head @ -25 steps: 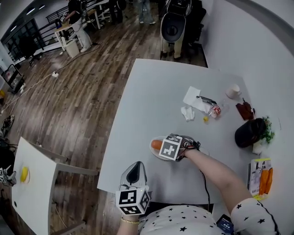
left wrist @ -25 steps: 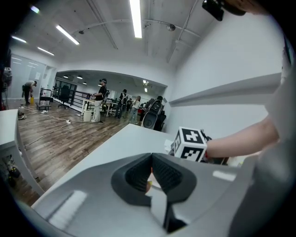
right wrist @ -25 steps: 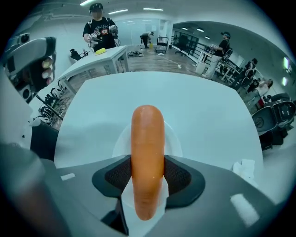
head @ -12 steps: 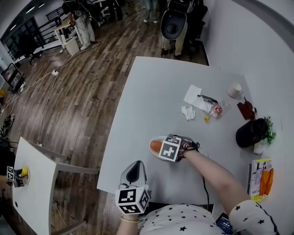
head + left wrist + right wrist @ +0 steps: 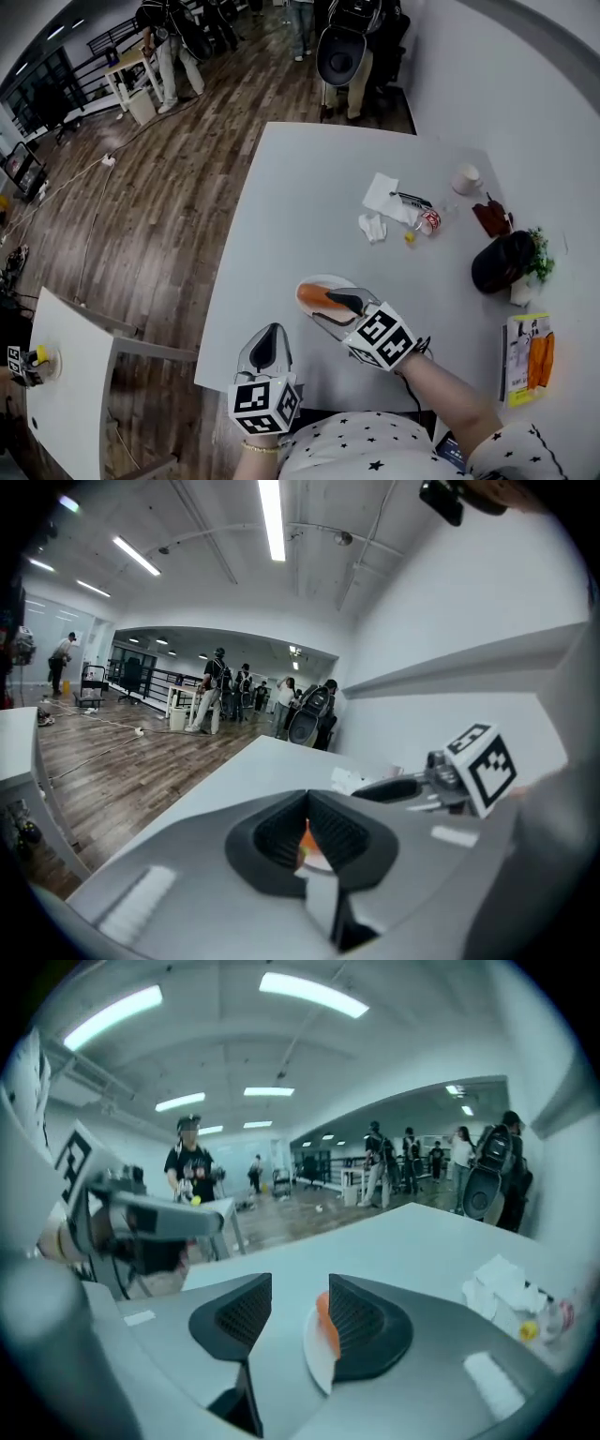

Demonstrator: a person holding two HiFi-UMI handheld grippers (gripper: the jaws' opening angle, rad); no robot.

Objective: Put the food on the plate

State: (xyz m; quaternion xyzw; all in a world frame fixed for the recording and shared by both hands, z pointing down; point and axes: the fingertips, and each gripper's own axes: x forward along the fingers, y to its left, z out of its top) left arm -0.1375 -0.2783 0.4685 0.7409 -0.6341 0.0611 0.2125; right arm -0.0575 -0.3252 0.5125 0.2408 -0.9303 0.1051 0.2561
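The food point(image 5: 312, 297), an orange piece, lies on the white plate point(image 5: 317, 280) near the near edge of the table point(image 5: 309, 187); my right gripper point(image 5: 342, 302) hangs over the plate's right side, its tips just beside the food; in the right gripper view the food point(image 5: 323, 1321) and the plate's rim point(image 5: 314, 1363) peep out from behind the right-hand jaw, and only bare table shows between the two jaws; those jaws stand apart and are closing, pressing on nothing.

My left gripper point(image 5: 271, 342) sits nearer and further left, at the table's near edge, apart from the plate; its jaws are pressed together with nothing in them, and a sliver of orange shows beyond their slit in the left gripper view.

Farther off on the grey table lie a white napkin point(image 5: 384, 197), a pale cup point(image 5: 465, 178) and a dark pot point(image 5: 497, 262) at the right; to the left runs a wood floor point(image 5: 159, 187), with people point(image 5: 173, 47) standing at the far end of the room.
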